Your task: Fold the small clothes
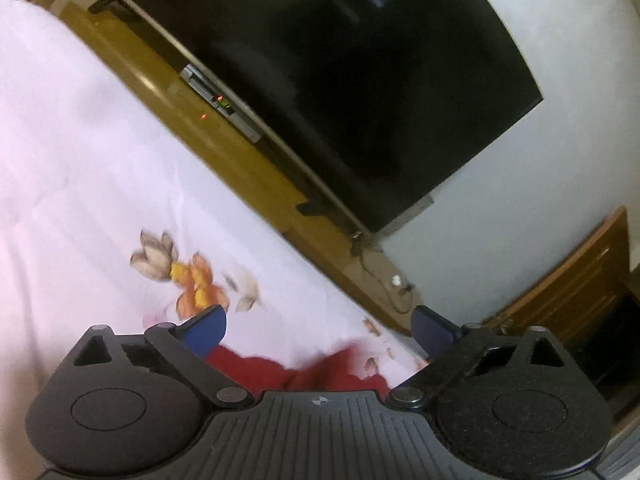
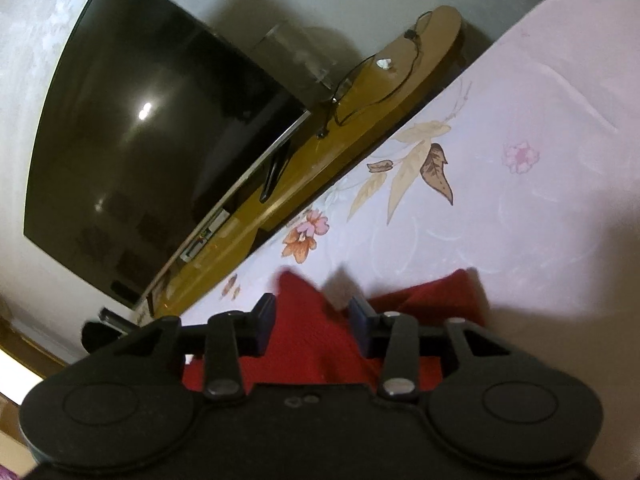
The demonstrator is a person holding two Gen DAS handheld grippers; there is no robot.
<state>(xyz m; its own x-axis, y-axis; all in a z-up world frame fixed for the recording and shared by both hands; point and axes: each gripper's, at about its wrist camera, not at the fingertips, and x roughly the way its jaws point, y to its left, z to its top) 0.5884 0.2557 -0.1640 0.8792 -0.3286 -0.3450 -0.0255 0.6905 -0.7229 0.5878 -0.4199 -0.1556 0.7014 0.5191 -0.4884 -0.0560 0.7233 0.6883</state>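
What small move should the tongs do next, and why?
Probably close the right tongs on the red garment: they stand open with a raised peak of the cloth between them. The left tongs are open too, above the garment's edge on the floral sheet.

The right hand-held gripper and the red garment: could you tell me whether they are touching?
Cannot tell. In the right wrist view the right hand-held gripper stands open with the red garment showing between its fingers, but neither contact nor gap is plain.
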